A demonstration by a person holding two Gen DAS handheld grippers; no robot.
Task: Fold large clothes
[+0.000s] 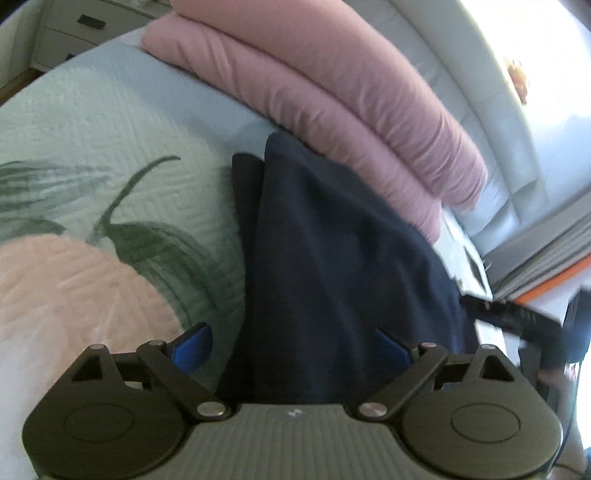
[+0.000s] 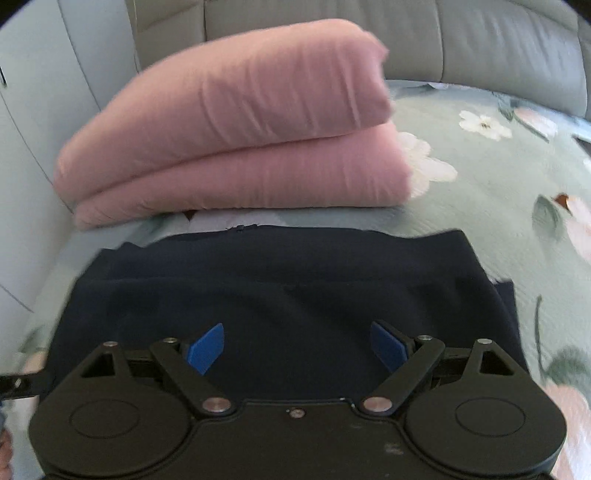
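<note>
A dark navy garment (image 2: 288, 295) lies folded flat on the floral bedspread, just in front of a stack of folded pink cloth (image 2: 236, 129). My right gripper (image 2: 297, 349) is open and empty, hovering low over the garment's near part. In the left wrist view the same navy garment (image 1: 332, 258) runs up the middle, with the pink stack (image 1: 332, 103) behind it. My left gripper (image 1: 293, 345) is open and empty over the garment's left edge. The other gripper (image 1: 517, 321) shows as a black shape at the right.
The pale green quilted bedspread (image 1: 92, 129) with flower prints covers the bed. A grey padded headboard (image 2: 369, 29) stands behind the pink stack. A white drawer unit (image 1: 74, 33) stands at the far left. A bright window side lies to the right in the left wrist view.
</note>
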